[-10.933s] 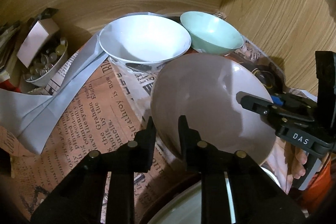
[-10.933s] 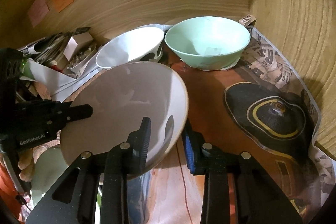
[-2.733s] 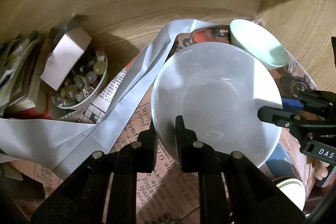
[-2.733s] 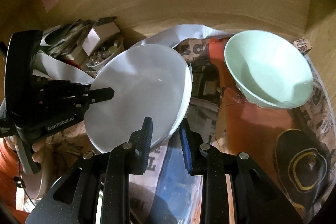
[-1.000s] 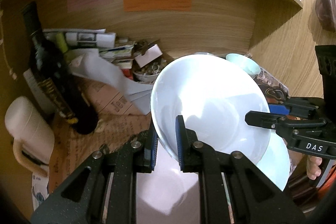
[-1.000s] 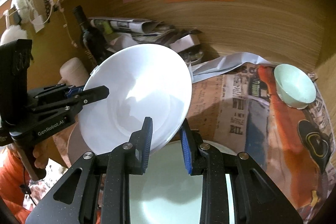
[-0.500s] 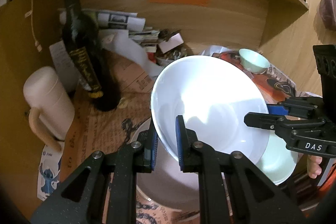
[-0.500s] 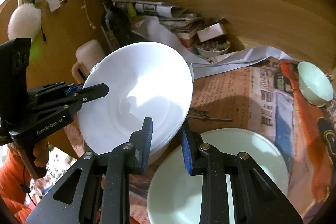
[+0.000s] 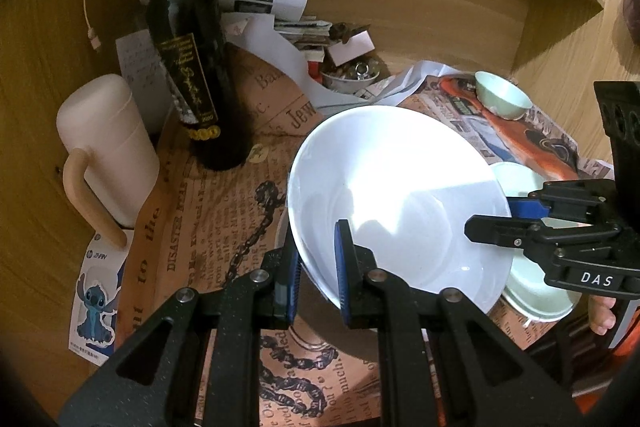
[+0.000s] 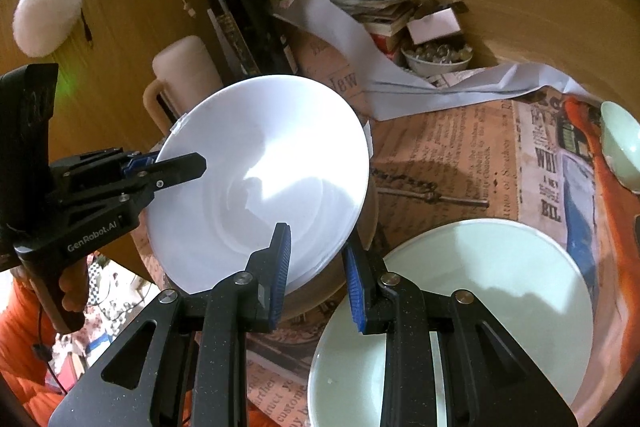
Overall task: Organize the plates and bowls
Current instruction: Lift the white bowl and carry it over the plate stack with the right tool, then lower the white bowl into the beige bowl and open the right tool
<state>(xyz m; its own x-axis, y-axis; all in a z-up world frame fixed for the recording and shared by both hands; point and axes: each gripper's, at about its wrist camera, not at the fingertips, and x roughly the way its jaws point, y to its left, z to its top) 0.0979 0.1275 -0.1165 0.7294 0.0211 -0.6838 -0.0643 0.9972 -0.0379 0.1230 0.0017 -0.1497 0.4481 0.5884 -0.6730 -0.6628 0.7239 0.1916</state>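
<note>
The white bowl (image 9: 400,203) is wide, glossy and plain, with a bright glare across its inside and a small flat bottom. It is held tilted above a darker bowl (image 10: 360,239) that sits on the newspaper (image 9: 208,227). The left gripper (image 9: 316,275) is clamped on the bowl's near left rim, one blue-padded finger inside and one outside. The right gripper (image 10: 316,259) pinches the rim on the opposite side the same way. Just right of the bowls lies a pale green plate (image 10: 460,307). A small pale green bowl (image 9: 502,95) stands far right, well apart. On the far left are a dark wine bottle (image 9: 188,43) and a cream mug (image 9: 104,151).
</note>
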